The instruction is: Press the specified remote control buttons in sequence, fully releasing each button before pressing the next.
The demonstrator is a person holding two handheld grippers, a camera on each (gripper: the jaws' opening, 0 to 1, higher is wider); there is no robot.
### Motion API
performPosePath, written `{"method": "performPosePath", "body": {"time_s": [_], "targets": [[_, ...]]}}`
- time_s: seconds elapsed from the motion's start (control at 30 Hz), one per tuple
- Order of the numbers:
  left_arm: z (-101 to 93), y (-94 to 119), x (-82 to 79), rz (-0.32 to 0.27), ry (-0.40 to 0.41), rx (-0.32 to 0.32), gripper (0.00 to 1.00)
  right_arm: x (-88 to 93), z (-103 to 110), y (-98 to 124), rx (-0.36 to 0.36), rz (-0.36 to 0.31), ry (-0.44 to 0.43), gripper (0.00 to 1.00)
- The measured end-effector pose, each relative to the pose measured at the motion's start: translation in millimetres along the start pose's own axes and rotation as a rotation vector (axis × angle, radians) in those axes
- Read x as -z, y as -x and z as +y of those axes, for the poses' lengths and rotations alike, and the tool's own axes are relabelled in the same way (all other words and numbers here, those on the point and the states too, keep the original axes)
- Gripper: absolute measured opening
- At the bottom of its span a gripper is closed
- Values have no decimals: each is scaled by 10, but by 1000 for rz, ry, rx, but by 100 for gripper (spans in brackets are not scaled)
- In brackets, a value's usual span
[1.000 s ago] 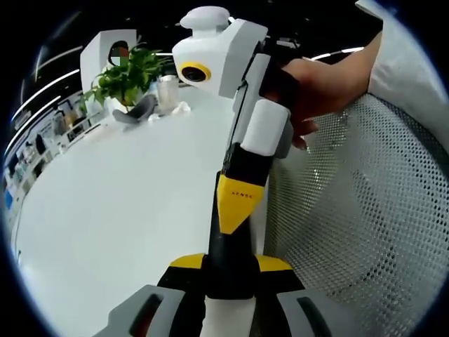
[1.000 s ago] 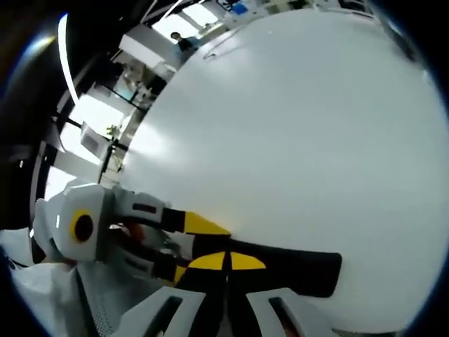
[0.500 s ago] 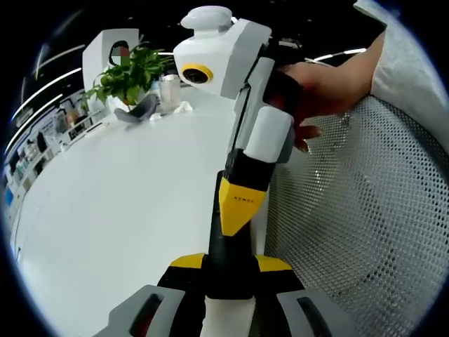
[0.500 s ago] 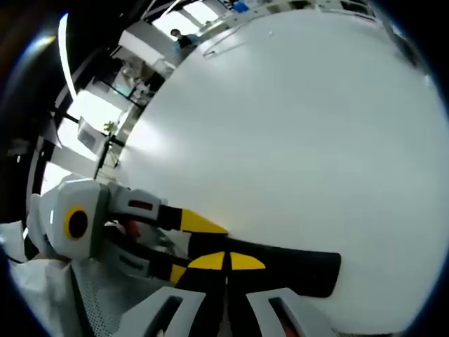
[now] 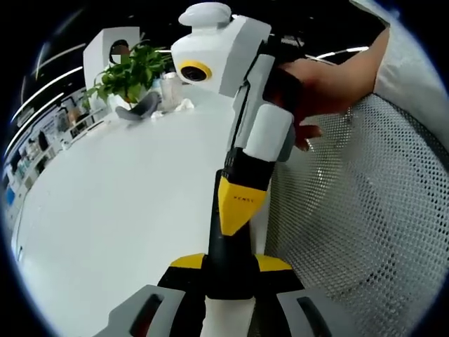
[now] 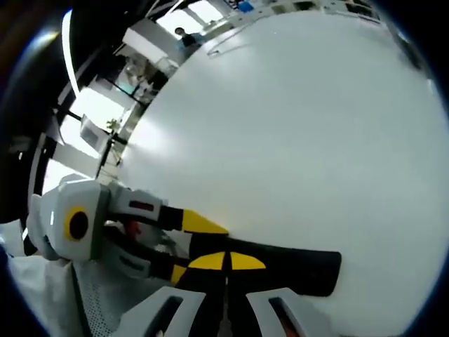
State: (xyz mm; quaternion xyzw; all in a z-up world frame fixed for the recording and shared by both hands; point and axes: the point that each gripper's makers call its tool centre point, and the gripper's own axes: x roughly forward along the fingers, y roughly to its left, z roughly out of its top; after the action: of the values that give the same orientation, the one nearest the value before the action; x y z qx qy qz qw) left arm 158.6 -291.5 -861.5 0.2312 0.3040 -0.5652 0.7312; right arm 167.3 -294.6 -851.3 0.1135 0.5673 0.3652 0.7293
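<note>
The remote control (image 5: 229,246) is mostly covered in the left gripper view. Only a narrow black strip of it shows, running from the bottom of the view up under the yellow tip of the right tool (image 5: 238,207). No buttons or markings can be made out on it in either view, and its far end is hidden behind that tip.

In the right gripper view more of the remote (image 6: 298,270) shows. It is a dark, flat bar lying on the white bench (image 6: 295,126), with its long axis crossing the view from left to right. Its free end, cut square, points to the right, and its top face is too dark to read.

The left tool (image 5: 230,263) is clamped on the remote, one yellow jaw on each side of the near end. From the right gripper view the left tool (image 6: 191,247) comes in from the left, its two yellow jaws straddling the remote's left end.

The right tool (image 6: 226,261) is clenched on nothing, its yellow tips meeting in a single wedge that sits over the remote's body. I cannot tell whether it touches a button.

A hand (image 5: 316,88) grips the right tool's handle. Beside the bench (image 5: 119,210) stands a mesh chair back (image 5: 365,232), and a potted plant (image 5: 126,74) sits at the bench's far end.
</note>
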Motion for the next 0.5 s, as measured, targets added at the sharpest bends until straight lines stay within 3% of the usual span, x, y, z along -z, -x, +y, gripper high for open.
{"method": "performPosePath", "body": {"time_s": [0.1, 0.2, 0.5], "targets": [[4, -8, -12, -6, 9, -2, 24, -34, 17, 47, 24, -14, 51, 0], [9, -12, -16, -11, 12, -3, 24, -308, 49, 225, 21, -183, 54, 0], [17, -14, -18, -12, 14, -9, 24, -655, -92, 884, 210, -460, 190, 0]]}}
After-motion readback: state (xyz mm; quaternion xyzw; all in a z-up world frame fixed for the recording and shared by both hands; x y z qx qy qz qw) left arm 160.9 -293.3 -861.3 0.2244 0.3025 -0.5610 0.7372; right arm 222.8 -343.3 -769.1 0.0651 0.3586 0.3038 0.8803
